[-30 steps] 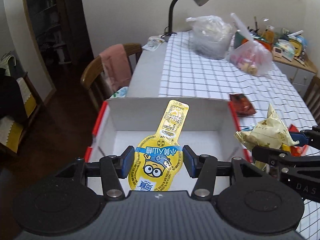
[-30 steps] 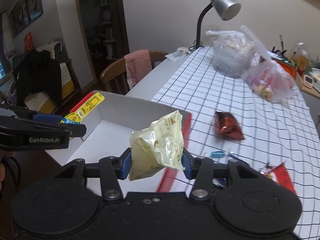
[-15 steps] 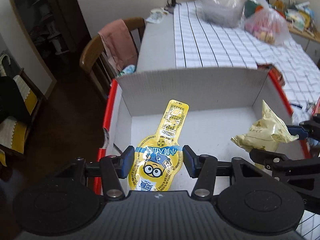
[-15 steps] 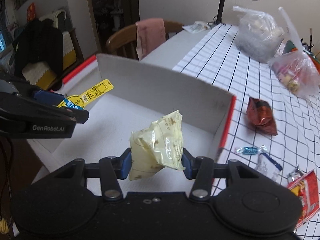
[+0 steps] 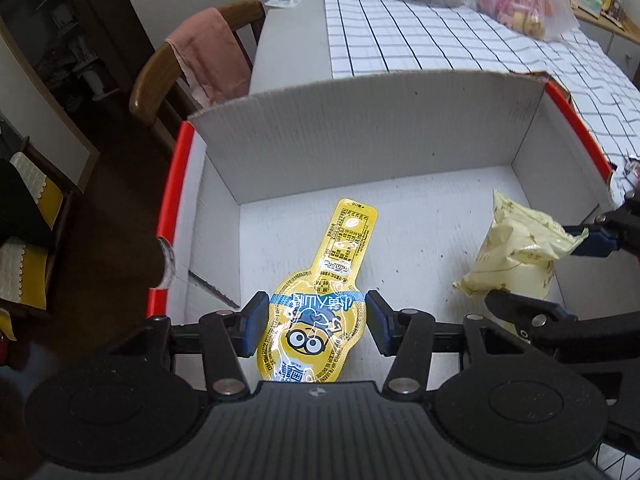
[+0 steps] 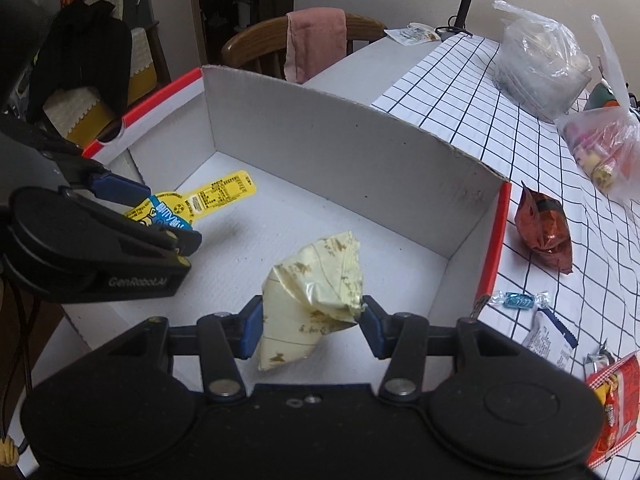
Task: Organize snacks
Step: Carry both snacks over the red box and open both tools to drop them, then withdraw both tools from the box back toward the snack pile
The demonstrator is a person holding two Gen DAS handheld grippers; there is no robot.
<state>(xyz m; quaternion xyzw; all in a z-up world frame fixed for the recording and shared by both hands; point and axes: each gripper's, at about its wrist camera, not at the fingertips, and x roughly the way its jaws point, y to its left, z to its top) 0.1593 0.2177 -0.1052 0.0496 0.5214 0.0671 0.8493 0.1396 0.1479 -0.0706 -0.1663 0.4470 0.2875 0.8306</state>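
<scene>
Yellow snack: I hold the yellow cartoon packet (image 5: 318,320) in my left tool (image 5: 316,328). The blue pads squeeze its wide end. Its thin end points away from me, low over the box floor.
Pale snack: I hold the cream bag (image 6: 312,296) in my right tool (image 6: 312,326). It is pinched between the pads and sticks up past them.
Both tools: closed tight on their snacks, side by side inside the box.
Box: the white box (image 5: 360,128) with red edges sits on the table (image 6: 460,92).
Outside the box: a red-brown bag (image 6: 542,232), a blue candy (image 6: 516,301) and a white packet (image 6: 550,338) lie on the checked cloth beside it.
</scene>
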